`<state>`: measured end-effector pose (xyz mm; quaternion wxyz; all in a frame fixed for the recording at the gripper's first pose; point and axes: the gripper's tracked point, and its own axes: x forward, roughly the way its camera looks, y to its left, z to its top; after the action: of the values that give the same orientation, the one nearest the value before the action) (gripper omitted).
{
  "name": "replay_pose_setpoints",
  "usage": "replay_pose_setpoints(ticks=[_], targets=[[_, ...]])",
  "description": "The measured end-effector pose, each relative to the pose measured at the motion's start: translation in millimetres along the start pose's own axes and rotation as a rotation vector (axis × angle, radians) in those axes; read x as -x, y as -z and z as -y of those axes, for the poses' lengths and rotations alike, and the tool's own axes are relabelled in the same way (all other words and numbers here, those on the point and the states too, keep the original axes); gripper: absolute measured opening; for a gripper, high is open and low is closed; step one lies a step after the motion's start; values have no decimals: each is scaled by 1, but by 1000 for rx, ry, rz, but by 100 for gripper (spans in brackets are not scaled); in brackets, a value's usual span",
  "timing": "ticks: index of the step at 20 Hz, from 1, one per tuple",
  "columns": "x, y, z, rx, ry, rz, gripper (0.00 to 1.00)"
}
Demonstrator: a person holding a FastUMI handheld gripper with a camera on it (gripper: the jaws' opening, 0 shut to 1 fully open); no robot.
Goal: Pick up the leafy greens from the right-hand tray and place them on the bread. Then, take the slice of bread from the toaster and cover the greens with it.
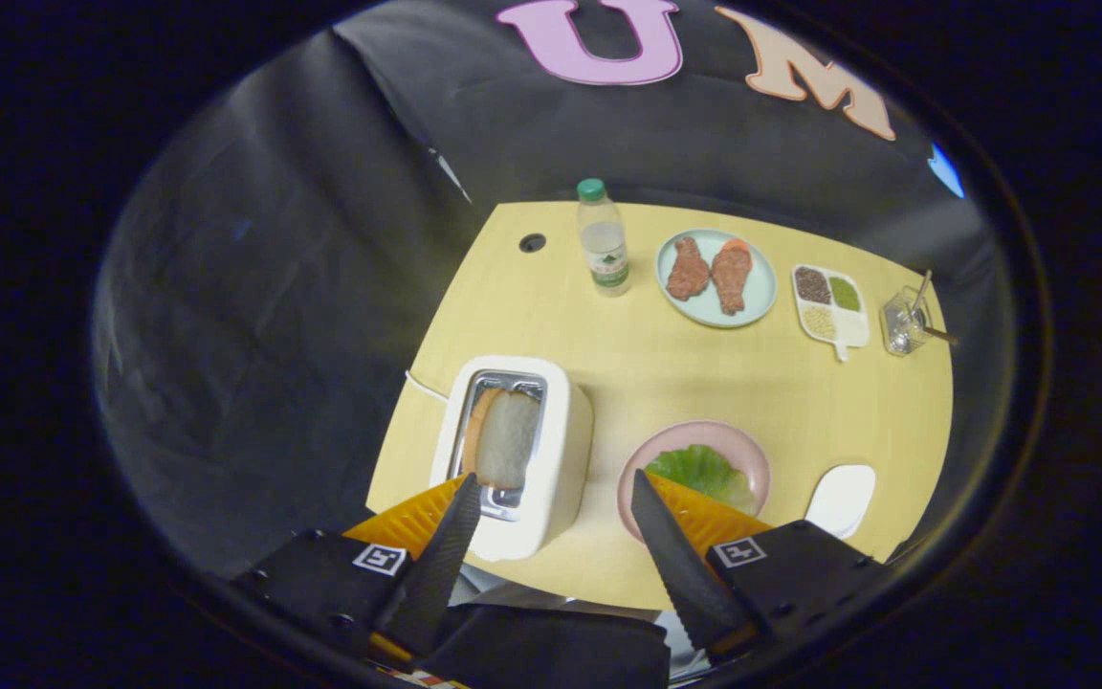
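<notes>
A white toaster (565, 421) stands on the yellow table (704, 373), near its front left corner. A slice of bread (510, 438) sticks up out of its slot. To its right, leafy greens (704, 471) lie on a pink plate (747, 442); the leaf and my right finger hide what is under them. A small white tray (843, 498) sits right of the plate with nothing on it. My gripper (553, 477) hovers open above the table's front edge. Its left fingertip is over the toaster's near end and its right fingertip over the plate's near side.
At the back of the table stand a water bottle (604, 244), a pale blue plate (761, 287) with two pieces of meat, a divided dish (830, 304) of grains and a glass (905, 321) with a spoon. A cable hole (532, 242) lies back left.
</notes>
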<state>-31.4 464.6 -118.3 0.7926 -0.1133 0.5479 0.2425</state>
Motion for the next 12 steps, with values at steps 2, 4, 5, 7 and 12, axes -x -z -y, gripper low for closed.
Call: replay_pose_setpoints(ticks=[2, 4, 5, 7, 12], targets=[[-16, -4, -14, 6, 7, -38, 99], [-32, -7, -28, 3, 7, -66, 99], [-39, -8, -34, 2, 11, -76, 99], [-55, -4, -40, 7, 19, -114, 99], [-83, 2, -52, 17, 26, -165, 83]])
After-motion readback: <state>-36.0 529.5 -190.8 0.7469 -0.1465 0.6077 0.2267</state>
